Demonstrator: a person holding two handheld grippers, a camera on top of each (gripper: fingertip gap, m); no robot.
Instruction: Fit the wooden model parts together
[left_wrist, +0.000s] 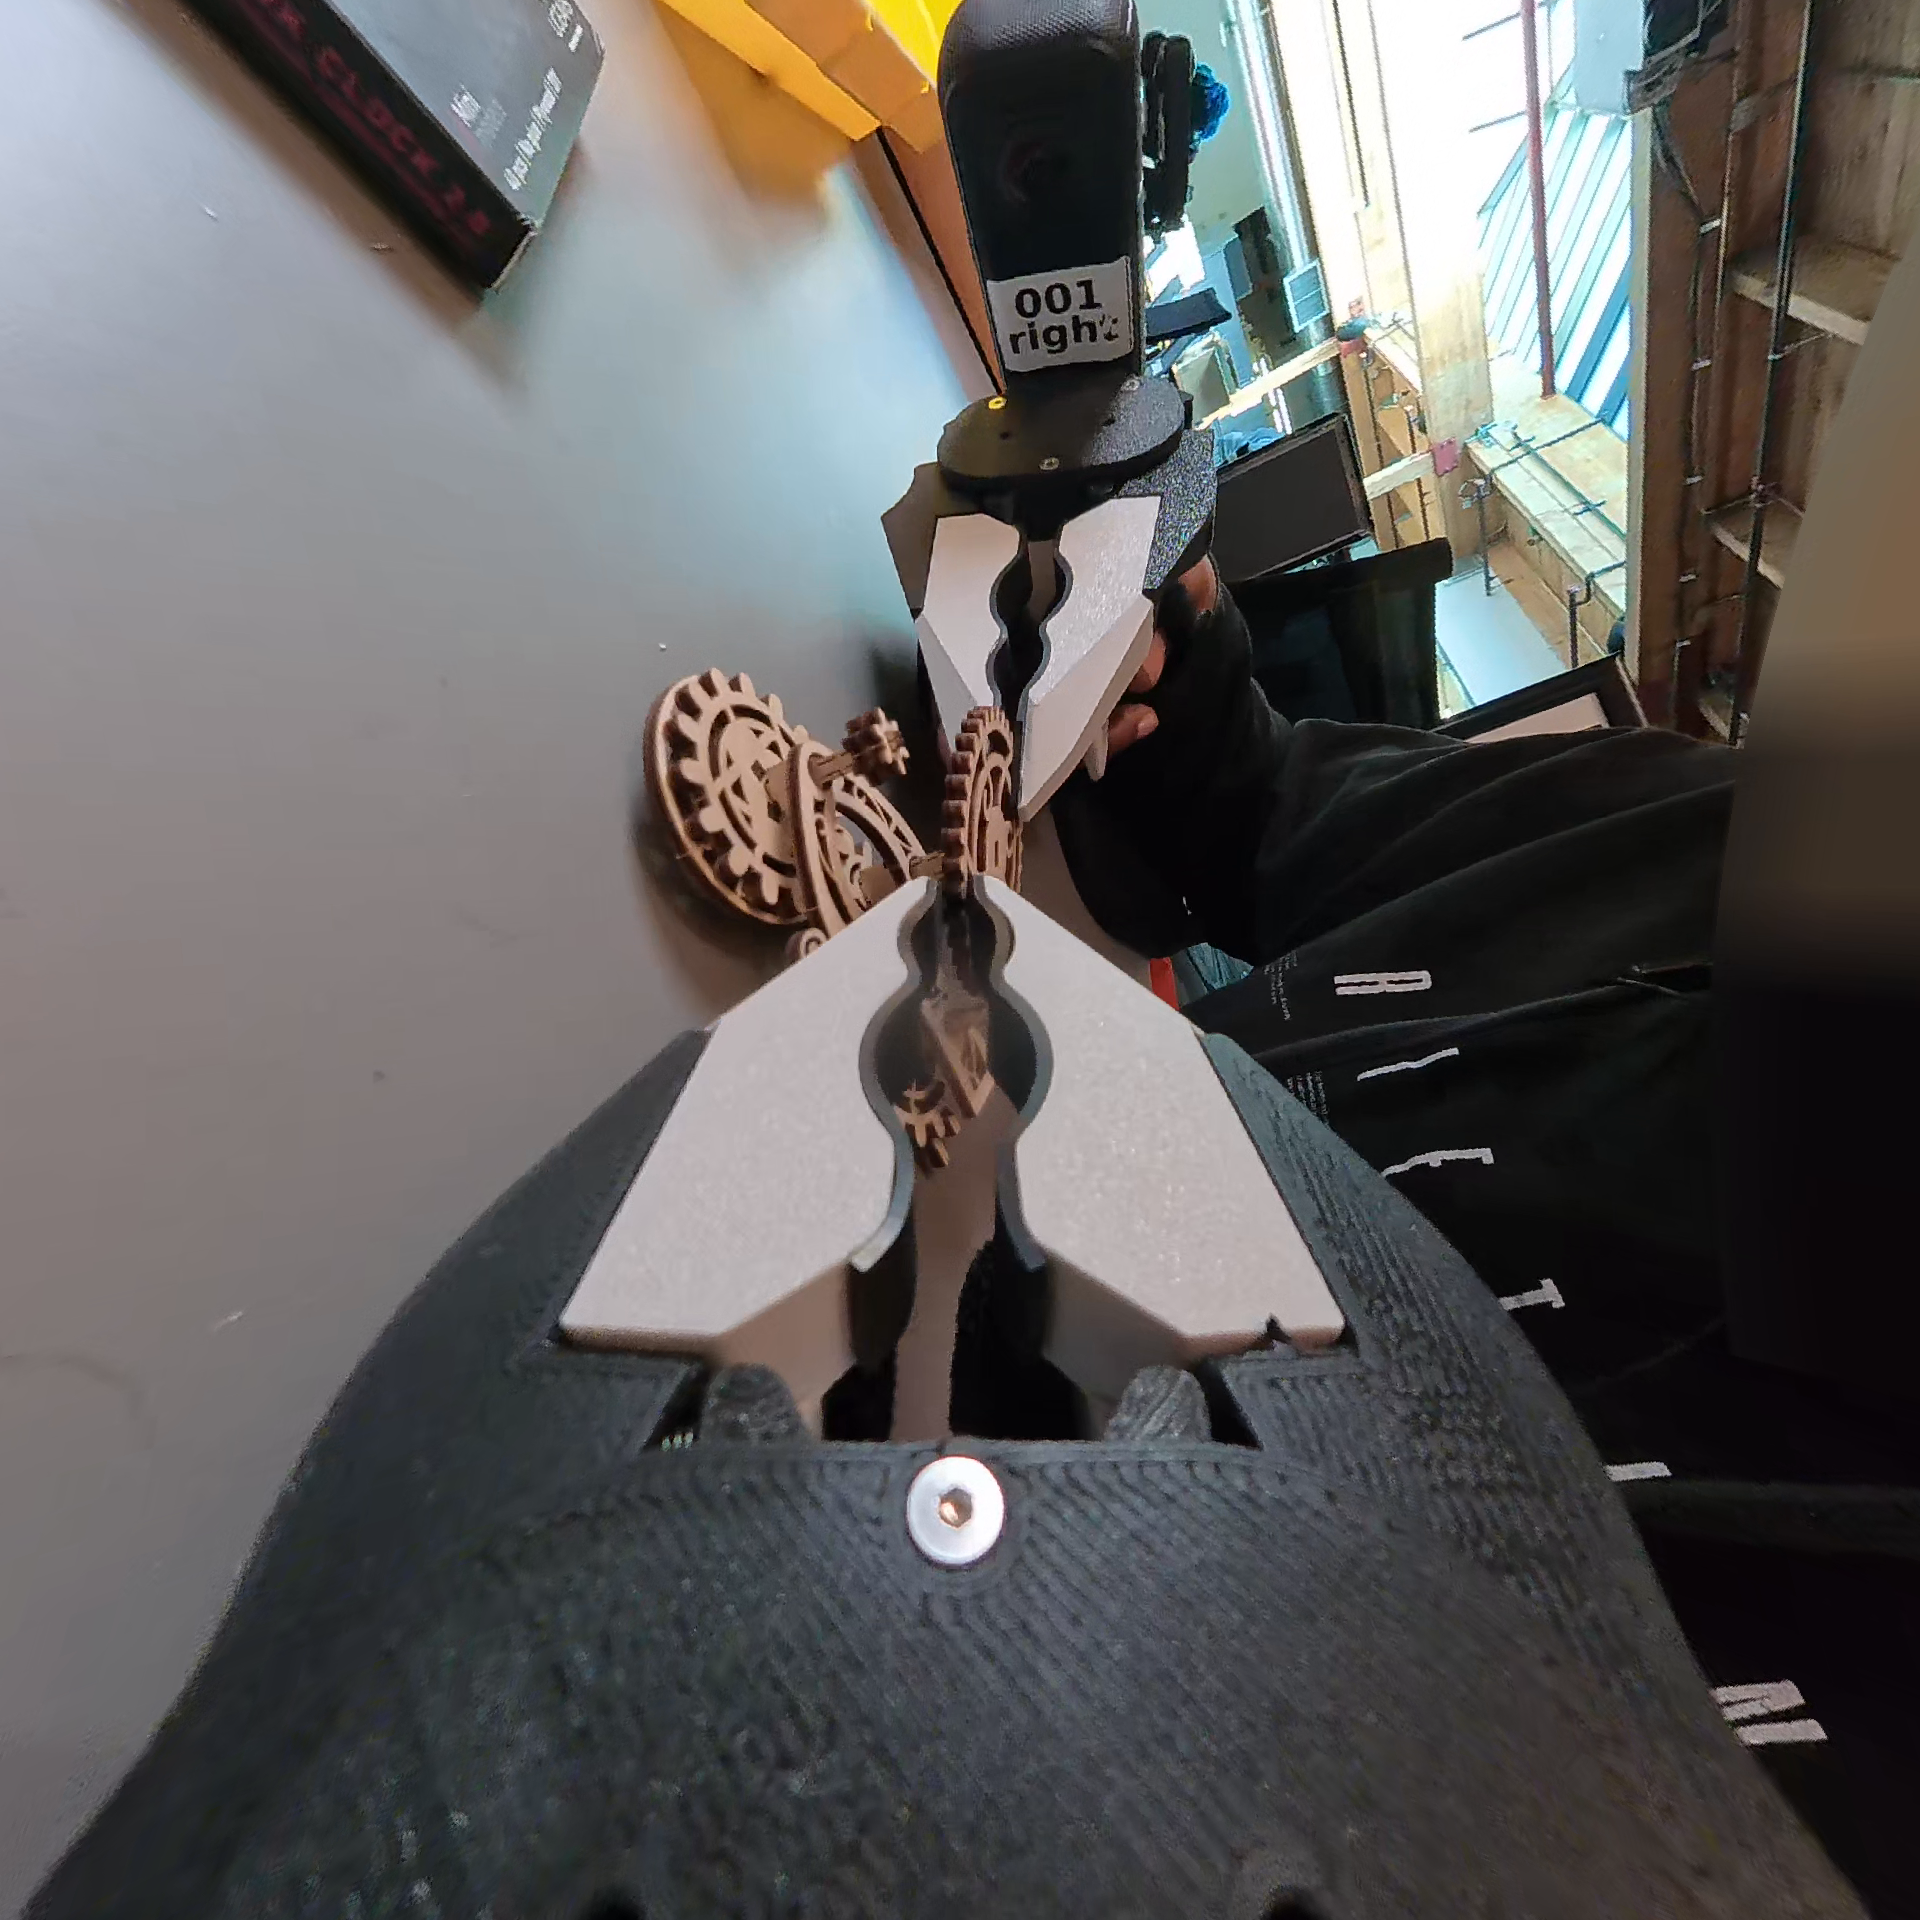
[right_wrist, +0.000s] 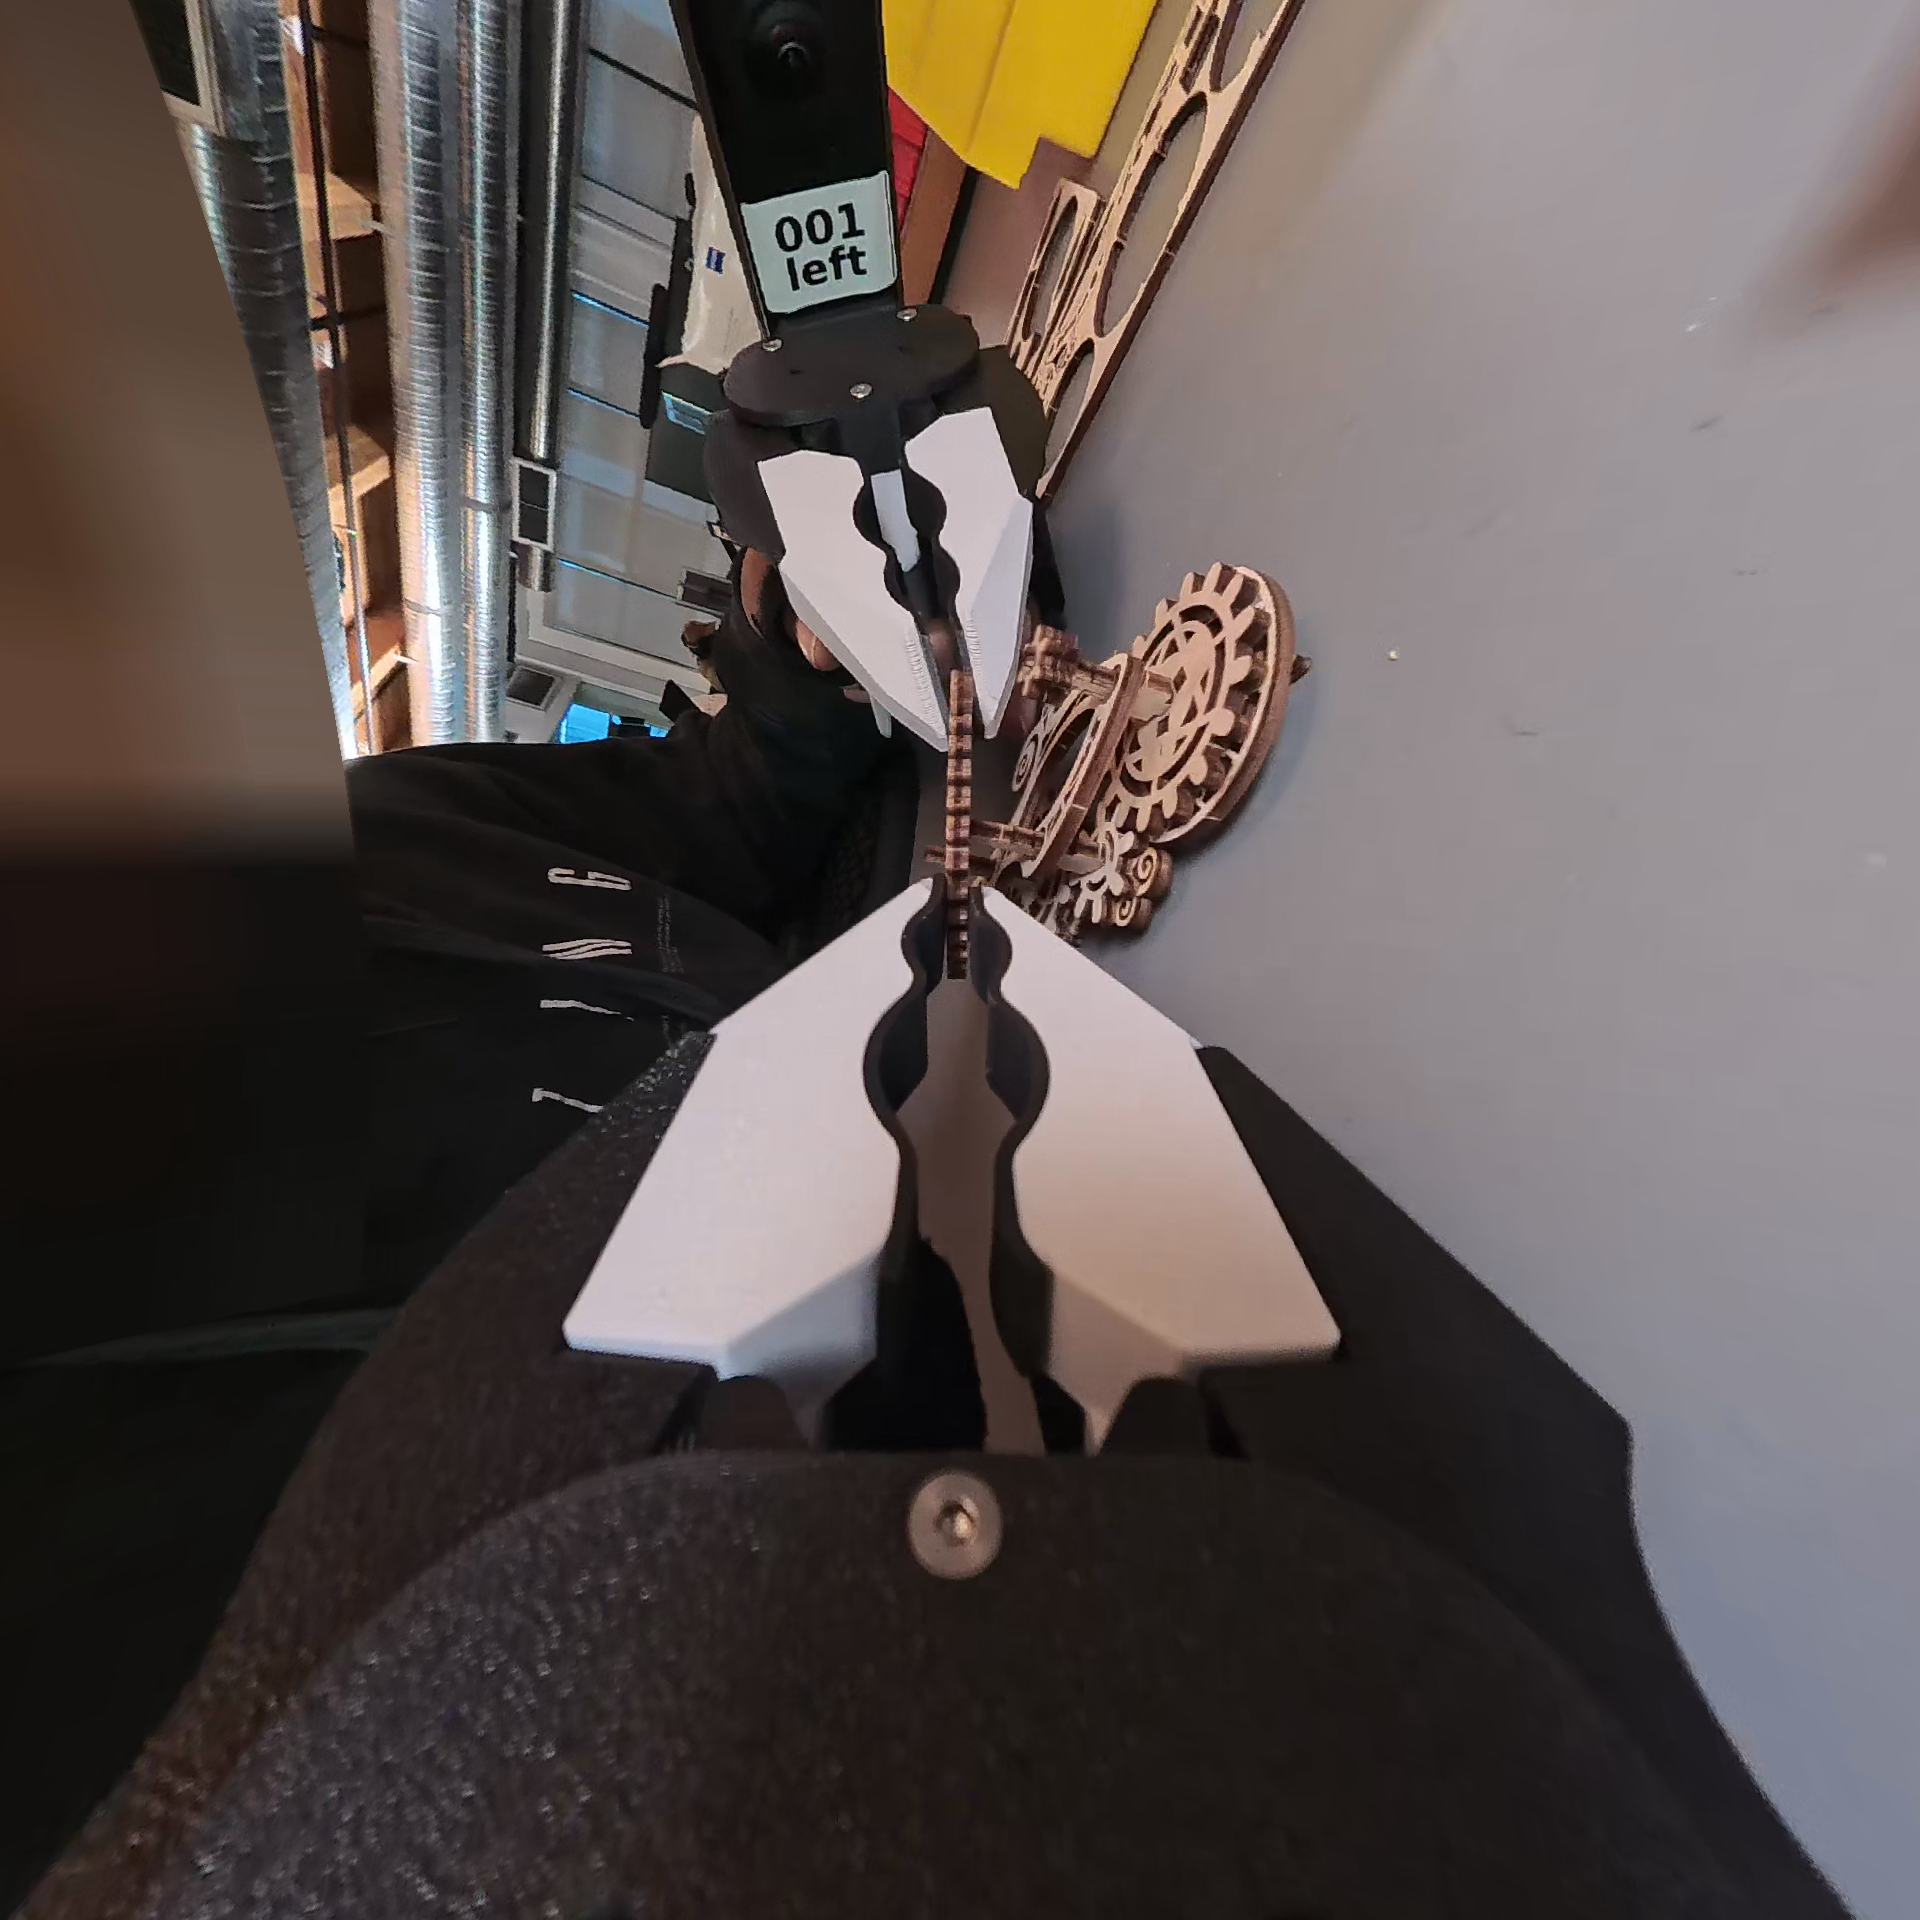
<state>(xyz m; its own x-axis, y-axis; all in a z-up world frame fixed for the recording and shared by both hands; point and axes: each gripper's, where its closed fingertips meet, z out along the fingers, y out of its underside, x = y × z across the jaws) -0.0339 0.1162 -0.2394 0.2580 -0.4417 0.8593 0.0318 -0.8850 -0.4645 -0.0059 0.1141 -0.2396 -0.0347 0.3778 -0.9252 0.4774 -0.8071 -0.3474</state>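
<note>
From my left wrist view I get the dark box (left_wrist: 416, 114) lying on the grey counter (left_wrist: 312, 727) and the yellow cardboard (left_wrist: 821, 62) behind it; the right wrist view instead gives me the cut-out plywood sheet (right_wrist: 1132, 208) leaning at the counter's far edge and the ducts (right_wrist: 457, 312) overhead. Both views show the same small wooden gear (left_wrist: 980, 800), held edge-up in the air between the two tools. My left gripper (left_wrist: 951, 894) has its fingers pinching the gear's rim at one side, and my right gripper (right_wrist: 961, 904) pinches the opposite rim, so the two point nose to nose with the gear clamped between them. The gear sits on a thin axle that runs toward the wooden gear assembly (right_wrist: 1153, 748), which rests on the counter just beside it, its big cogwheel (left_wrist: 727, 790) standing on edge. A gloved hand (left_wrist: 1195, 727) in a black sleeve wraps the right tool's grip. The right gripper's body blocks my sight of the counter behind the gear in the left wrist view.
</note>
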